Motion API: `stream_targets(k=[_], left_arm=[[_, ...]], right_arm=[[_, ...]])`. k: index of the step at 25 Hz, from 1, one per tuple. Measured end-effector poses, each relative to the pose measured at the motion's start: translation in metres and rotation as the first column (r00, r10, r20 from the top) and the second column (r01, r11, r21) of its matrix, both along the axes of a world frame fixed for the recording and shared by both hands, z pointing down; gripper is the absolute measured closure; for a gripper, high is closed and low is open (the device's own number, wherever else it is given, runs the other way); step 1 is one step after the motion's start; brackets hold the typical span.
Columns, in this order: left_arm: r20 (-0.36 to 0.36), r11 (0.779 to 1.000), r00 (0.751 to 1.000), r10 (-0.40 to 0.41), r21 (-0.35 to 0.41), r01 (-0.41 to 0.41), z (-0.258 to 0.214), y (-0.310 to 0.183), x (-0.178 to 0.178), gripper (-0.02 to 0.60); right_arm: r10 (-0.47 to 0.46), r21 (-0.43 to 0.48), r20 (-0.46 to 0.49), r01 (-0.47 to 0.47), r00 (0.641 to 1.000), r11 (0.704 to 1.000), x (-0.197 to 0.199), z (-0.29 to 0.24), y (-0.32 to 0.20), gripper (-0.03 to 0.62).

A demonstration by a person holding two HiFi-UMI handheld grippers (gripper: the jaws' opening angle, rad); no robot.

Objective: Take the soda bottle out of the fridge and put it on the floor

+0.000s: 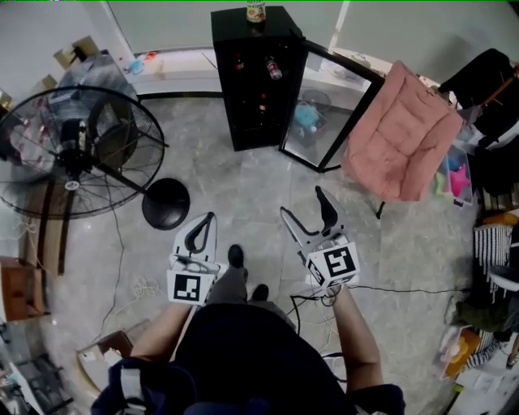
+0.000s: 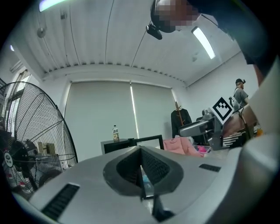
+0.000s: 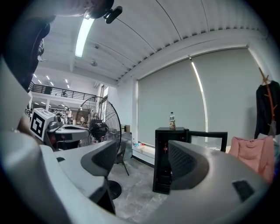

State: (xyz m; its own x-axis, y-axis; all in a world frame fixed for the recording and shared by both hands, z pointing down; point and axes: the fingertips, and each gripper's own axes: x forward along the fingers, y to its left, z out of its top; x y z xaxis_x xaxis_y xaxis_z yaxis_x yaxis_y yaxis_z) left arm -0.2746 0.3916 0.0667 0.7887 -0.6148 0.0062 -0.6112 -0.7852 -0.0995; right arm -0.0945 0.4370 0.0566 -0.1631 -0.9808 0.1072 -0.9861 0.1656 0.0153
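Evidently approaching: left claw (image 1: 208, 220) together, right claw (image 1: 302, 203) apart, both empty; next, walk to the open black fridge (image 1: 243, 121) for its dark soda bottle (image 1: 273, 68).

You face the fridge (image 1: 258, 77), its door (image 1: 332, 109) swung open. A bottle (image 1: 256, 10) stands atop it, a fan (image 1: 77, 150) left of it, a pink cloth (image 1: 403, 134) right of it.

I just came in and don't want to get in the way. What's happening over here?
A person stands facing a black fridge whose door is open. They hold a tool in each hand: the left tool is shut, the right tool is open, and both are empty. Inside the fridge are bottles, and a lone bottle stands on top. Nothing has been picked up.
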Motion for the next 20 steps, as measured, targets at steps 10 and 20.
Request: stream_targets(k=[10, 20], left_arm=[[-0.011, 1.000, 1.000, 0.020, 0.016, -0.019, 0.007, -0.120, 0.050, 0.560], [0.011, 1.000, 1.000, -0.002, 0.006, 0.002, 0.009, -0.229, 0.106, 0.560]], right_arm=[[0.020, -0.019, -0.003, -0.020, 1.000, 1.000, 0.031, 0.016, -0.130, 0.228], [-0.033, -0.033, -0.013, 0.033, 0.999, 0.999, 0.082, 0.037, -0.262, 0.227]])
